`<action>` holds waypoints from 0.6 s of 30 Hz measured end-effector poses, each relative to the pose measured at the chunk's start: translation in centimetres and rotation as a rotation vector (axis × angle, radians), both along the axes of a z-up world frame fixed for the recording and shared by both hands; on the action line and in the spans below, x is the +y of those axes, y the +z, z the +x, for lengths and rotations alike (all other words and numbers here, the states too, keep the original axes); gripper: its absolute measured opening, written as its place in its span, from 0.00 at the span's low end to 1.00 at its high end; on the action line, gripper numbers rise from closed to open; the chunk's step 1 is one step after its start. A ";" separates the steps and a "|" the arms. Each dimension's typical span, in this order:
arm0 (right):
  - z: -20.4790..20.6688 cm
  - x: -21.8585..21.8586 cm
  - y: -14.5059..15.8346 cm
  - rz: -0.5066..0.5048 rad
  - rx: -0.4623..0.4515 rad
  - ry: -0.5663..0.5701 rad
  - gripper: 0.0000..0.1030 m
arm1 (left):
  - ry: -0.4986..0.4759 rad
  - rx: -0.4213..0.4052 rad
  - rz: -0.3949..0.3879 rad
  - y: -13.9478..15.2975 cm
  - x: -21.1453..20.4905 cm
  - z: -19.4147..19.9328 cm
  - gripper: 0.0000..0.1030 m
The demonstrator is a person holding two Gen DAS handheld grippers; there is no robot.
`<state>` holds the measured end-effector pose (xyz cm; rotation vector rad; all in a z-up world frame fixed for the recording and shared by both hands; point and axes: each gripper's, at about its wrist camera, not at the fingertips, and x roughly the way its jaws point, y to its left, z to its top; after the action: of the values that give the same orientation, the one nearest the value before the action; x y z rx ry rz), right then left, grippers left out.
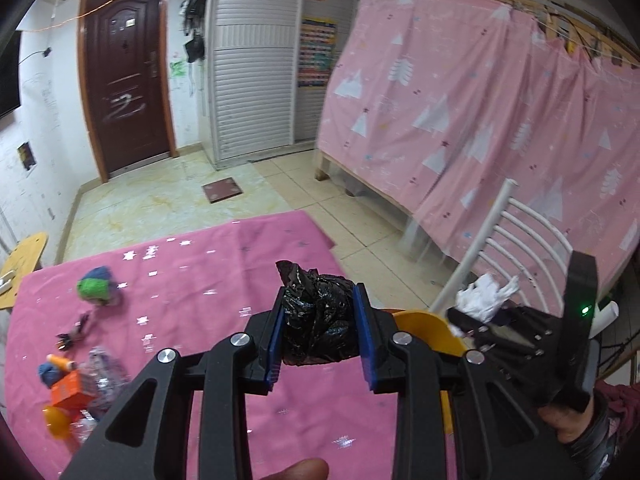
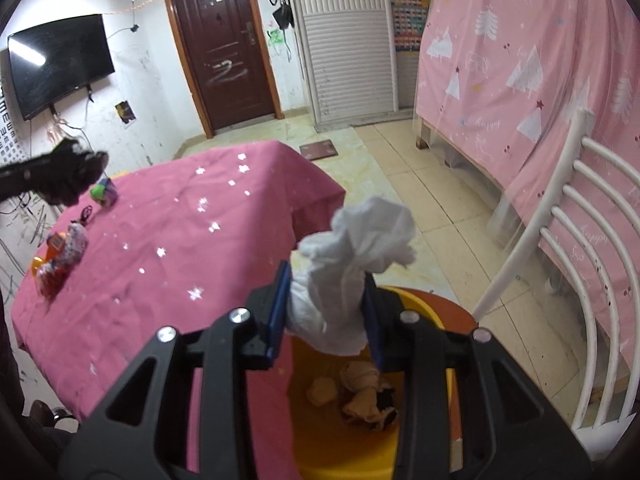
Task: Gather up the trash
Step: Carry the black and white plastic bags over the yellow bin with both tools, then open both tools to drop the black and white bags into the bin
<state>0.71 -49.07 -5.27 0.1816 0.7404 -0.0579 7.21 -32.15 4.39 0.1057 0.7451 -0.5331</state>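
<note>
My left gripper (image 1: 320,320) is shut on a crumpled black plastic bag (image 1: 316,316), held above the pink tablecloth (image 1: 200,280) near the table's right side. My right gripper (image 2: 326,308) is shut on a crumpled white tissue wad (image 2: 352,264), held directly over the orange-yellow bin (image 2: 424,300). Brown paper scraps (image 2: 360,392) lie inside that bin. In the left wrist view the right gripper (image 1: 472,312) shows at the right with the white wad (image 1: 486,296), beside the bin's rim (image 1: 428,324). The left gripper (image 2: 76,176) appears at the far left of the right wrist view, blurred.
On the table's left side lie a green and blue yarn ball (image 1: 98,284), a small black item (image 1: 72,334) and an orange box with clear wrappers (image 1: 80,388). A white metal chair (image 2: 568,248) stands right of the bin. A pink-curtained bed (image 1: 500,120) fills the right.
</note>
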 end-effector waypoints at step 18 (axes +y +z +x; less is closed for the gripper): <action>-1.6 -2.5 -3.4 0.072 0.057 -0.018 0.50 | -0.128 0.121 0.022 -4.7 -10.1 0.4 0.47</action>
<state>-0.92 -51.57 -8.66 0.2565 0.7986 -0.0531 7.66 -42.20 -0.28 0.1432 0.8661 -0.6574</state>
